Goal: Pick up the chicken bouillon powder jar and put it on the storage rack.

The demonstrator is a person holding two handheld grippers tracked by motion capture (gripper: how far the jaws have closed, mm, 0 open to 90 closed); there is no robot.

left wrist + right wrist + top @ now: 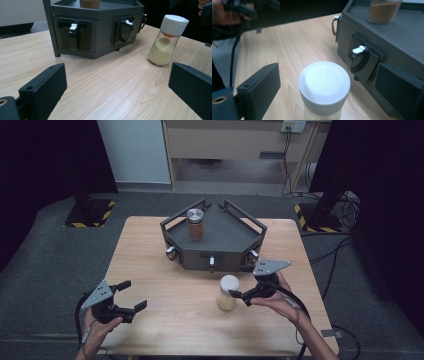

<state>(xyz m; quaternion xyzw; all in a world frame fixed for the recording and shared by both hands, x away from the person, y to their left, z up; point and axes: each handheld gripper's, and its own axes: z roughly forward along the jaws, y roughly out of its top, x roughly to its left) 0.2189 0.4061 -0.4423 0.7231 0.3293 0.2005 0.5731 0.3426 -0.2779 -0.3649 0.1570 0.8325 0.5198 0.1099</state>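
Observation:
A clear jar of pale yellow grains with a white cap (228, 292) stands on the wooden table (165, 330) in front of a dark grey rack (220, 251). My right gripper (241, 282) is open just right of this jar. In the right gripper view the white cap (324, 82) sits between the two spread jaws, with gaps on both sides. A second jar with brown powder and a metal lid (195, 225) stands upright on the rack. My left gripper (132, 295) hangs open over the table's near left, holding nothing; the grain jar (165, 42) is ahead of it to the right.
The rack's front face carries black ring-shaped holders with white clips (73, 35). Low rails (182, 212) run along the rack's back sides. Cables trail from both grippers. Dark floor and black stands (90, 210) surround the table.

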